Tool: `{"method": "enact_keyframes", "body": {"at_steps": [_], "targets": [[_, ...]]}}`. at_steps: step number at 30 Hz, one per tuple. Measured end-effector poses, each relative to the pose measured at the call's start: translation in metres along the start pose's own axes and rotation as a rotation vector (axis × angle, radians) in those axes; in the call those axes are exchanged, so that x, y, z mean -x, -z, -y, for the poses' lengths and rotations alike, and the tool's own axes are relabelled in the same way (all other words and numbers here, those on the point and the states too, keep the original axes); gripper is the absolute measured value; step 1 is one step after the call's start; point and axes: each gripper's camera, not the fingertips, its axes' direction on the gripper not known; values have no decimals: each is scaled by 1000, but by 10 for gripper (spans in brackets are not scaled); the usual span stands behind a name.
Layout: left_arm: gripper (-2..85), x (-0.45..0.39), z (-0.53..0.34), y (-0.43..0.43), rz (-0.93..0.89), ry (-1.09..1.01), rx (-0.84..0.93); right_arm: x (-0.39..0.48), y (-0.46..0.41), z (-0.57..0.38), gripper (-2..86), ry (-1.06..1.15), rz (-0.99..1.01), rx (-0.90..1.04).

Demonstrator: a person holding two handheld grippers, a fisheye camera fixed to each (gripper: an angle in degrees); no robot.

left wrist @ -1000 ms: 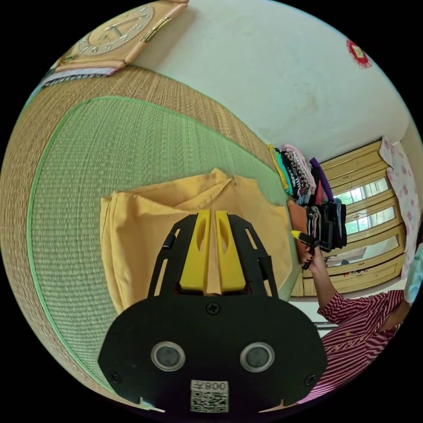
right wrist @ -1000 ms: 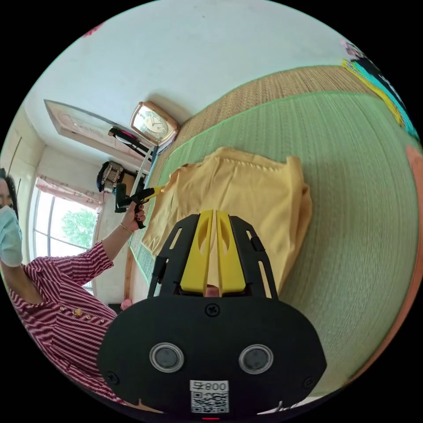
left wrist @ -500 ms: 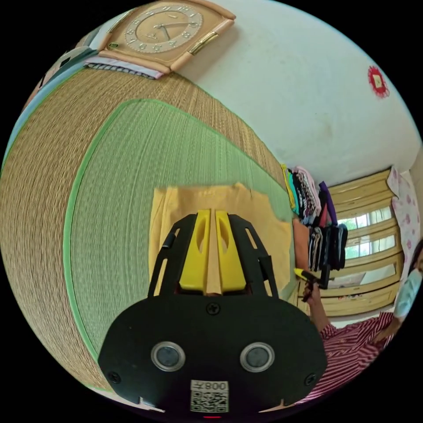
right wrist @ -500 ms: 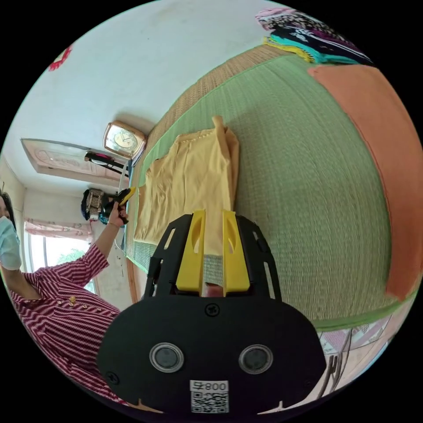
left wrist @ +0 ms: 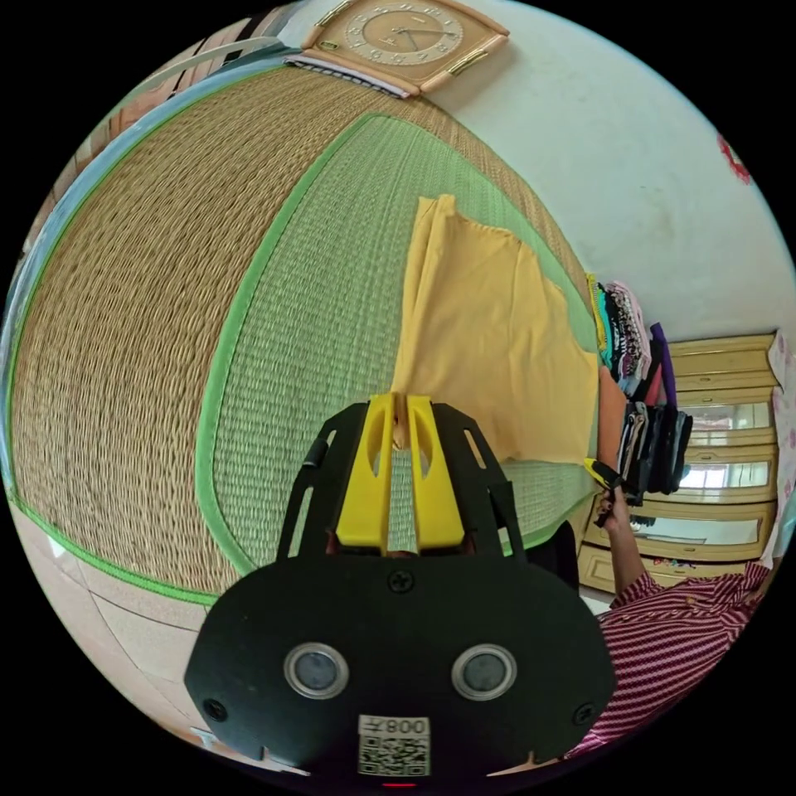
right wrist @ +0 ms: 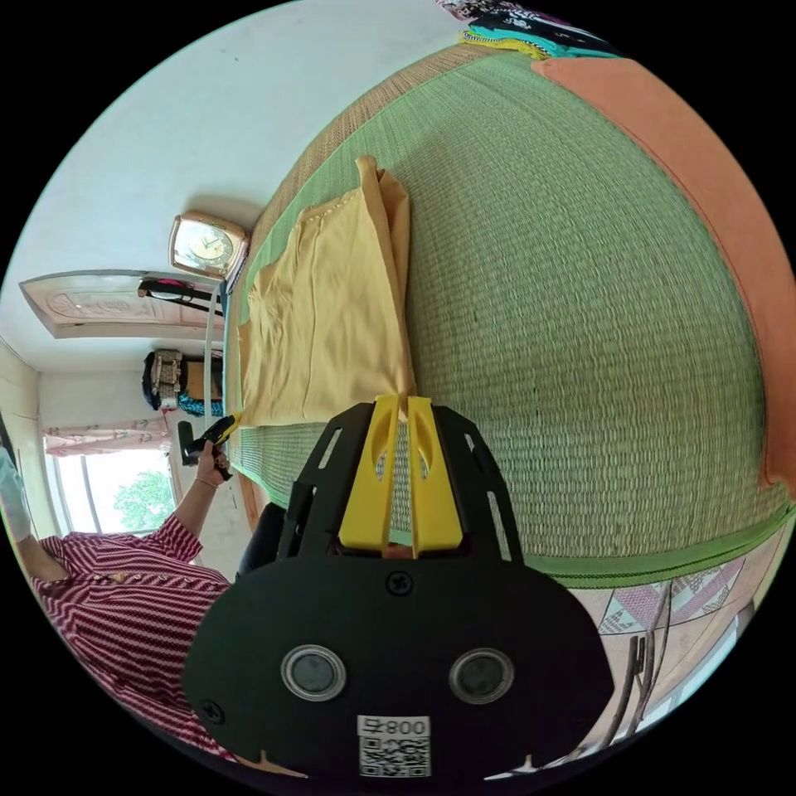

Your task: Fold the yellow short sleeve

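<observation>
Left gripper view shows the left gripper [left wrist: 400, 406] with its yellow jaws drawn almost together, a corner of the yellow short sleeve [left wrist: 489, 348] pinched at their tips. The shirt lies flat and folded on the green woven mat [left wrist: 323, 282], running from the jaws toward the far wall, with a thicker folded edge along its left side. A tan border of the mat [left wrist: 124, 315] spreads out to the left. At the far end a clock [left wrist: 406, 37] leans on the white wall [left wrist: 630, 157]. To the right of the shirt sits a stack of folded clothes [left wrist: 634, 365], with an orange cloth [left wrist: 609, 406] just beside the shirt's right edge. The right gripper [left wrist: 604, 474] shows small at the shirt's near right corner, held in a hand [left wrist: 615, 514] with a striped sleeve [left wrist: 672, 613] behind it.

Right gripper view has the right gripper [right wrist: 400, 408] with jaws nearly closed too, nipping the shirt's [right wrist: 332, 307] near corner at the tips. The mat [right wrist: 580, 315] lies bare to the right of the shirt up to the orange cloth [right wrist: 705, 174]. The left gripper [right wrist: 217, 429] appears at the shirt's other near corner; whether its jaws are closed cannot be told from here. The clock [right wrist: 206, 245] stands far off, near a window [right wrist: 124, 497].
</observation>
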Motion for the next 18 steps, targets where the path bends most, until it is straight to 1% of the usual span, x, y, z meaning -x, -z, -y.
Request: {"method": "enact_keyframes", "body": {"at_steps": [3,4,6,9,11,12,14,15,17,18], "targets": [[47,-12,-10,-4,37,-15,-12,-8,6,-7,9,-1,22,6],[41,-22,-14,-3,63,-36,-35,-11,10,-10,8,-2,40,-5],[46,-42,-19,-3,52,-99,-72,-14,15,-12,6,0,66,-20],[59,-95,-26,-25,-81,-276,-55,-17,20,-13,4,2,86,-22],[70,-152,-30,-60,-202,-456,23,-18,24,-13,4,1,122,-31],[73,-168,-31,-70,-227,-504,47,-19,27,-13,4,0,147,-39],[85,-235,-41,-113,-307,-708,149,-17,34,-12,4,9,184,-49],[88,-251,-44,-123,-314,-758,169,-14,37,-11,4,17,196,-51],[103,-310,-58,-157,-307,-937,233,-9,43,-8,4,35,204,-45],[107,-323,-62,-164,-296,-983,247,-5,47,-7,4,47,207,-42]]}}
